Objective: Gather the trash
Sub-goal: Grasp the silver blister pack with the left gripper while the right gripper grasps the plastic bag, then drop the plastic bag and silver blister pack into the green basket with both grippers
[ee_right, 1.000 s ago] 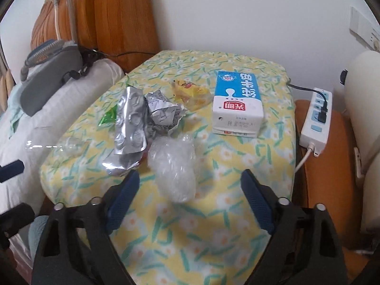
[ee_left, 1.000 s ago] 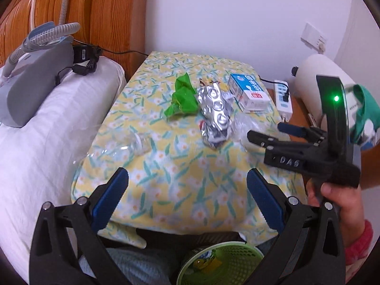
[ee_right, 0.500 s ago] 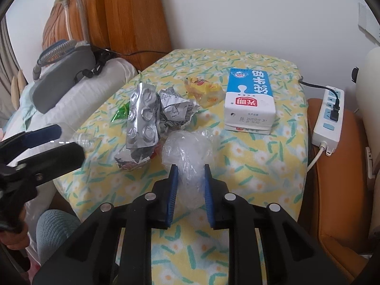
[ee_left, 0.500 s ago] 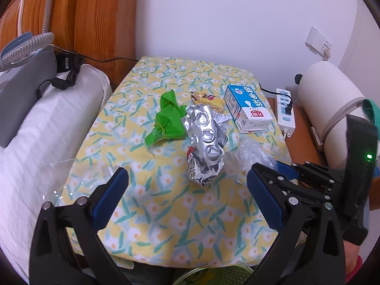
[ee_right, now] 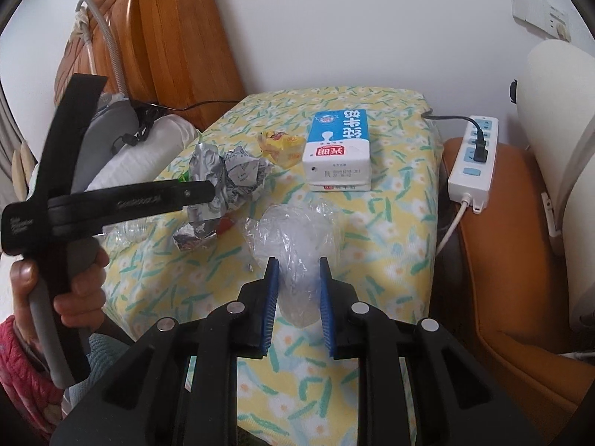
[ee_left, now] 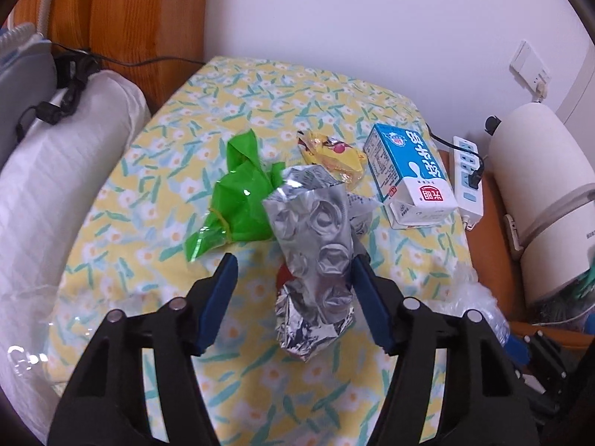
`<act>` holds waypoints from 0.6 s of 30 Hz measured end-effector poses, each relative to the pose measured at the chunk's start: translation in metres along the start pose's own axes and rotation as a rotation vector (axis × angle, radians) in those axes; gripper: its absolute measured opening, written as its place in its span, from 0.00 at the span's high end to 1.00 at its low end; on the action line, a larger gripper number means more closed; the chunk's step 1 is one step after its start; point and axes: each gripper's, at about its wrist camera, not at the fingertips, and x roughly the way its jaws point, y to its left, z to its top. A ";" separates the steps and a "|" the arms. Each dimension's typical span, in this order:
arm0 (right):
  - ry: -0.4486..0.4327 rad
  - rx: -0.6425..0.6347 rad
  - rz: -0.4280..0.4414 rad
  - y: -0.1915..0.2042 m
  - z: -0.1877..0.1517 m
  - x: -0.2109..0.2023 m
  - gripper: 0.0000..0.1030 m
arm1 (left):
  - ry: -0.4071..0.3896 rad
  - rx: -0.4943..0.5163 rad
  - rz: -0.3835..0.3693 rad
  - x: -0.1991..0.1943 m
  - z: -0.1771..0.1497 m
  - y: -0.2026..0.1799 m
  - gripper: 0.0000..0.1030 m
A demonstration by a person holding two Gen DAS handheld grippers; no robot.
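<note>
Trash lies on a yellow flowered table (ee_left: 260, 96): a crumpled silver foil blister pack (ee_left: 316, 256), a green wrapper (ee_left: 241, 200), a yellow wrapper (ee_left: 334, 152), a blue-white milk carton (ee_left: 409, 174) and a clear plastic bag (ee_right: 297, 238). My left gripper (ee_left: 293, 278) is partly closed around the foil pack, its right pad against the pack and its left pad apart from it. My right gripper (ee_right: 297, 286) is shut on the clear plastic bag, which still rests on the table. The left gripper also shows in the right wrist view (ee_right: 200, 189).
A white power strip (ee_right: 472, 163) lies on an orange surface right of the table. A white cylinder appliance (ee_left: 546, 200) stands at the right. A white pillow (ee_left: 55, 193) and wooden headboard (ee_left: 130, 18) are at the left. A clear bottle (ee_right: 137, 228) lies near the table's left edge.
My left gripper moved forward over the table and narrowed around the foil pack. My right gripper closed on the clear plastic bag and stays on it.
</note>
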 end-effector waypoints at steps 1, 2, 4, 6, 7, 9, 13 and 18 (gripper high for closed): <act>0.001 0.004 0.002 -0.001 -0.001 0.000 0.79 | 0.006 -0.003 -0.009 0.002 0.000 -0.001 0.47; 0.003 0.008 0.005 -0.002 -0.002 0.001 0.79 | 0.008 -0.002 -0.017 0.004 -0.001 -0.002 0.53; 0.004 0.011 0.009 -0.003 -0.004 0.001 0.79 | 0.011 0.005 -0.018 0.005 -0.001 -0.005 0.60; 0.006 0.016 0.013 -0.004 -0.005 0.002 0.79 | 0.005 0.016 -0.016 0.005 -0.001 -0.009 0.61; 0.007 0.017 0.015 -0.004 -0.006 0.002 0.79 | 0.002 0.022 -0.015 0.005 -0.001 -0.010 0.62; 0.006 0.019 0.018 -0.004 -0.006 0.003 0.79 | -0.007 0.031 -0.017 0.003 -0.001 -0.011 0.64; -0.003 0.023 0.025 -0.003 -0.006 0.000 0.79 | -0.027 0.030 -0.021 -0.006 0.000 -0.010 0.64; -0.021 0.016 0.037 0.002 -0.005 -0.010 0.79 | -0.063 0.021 -0.020 -0.032 -0.001 -0.004 0.64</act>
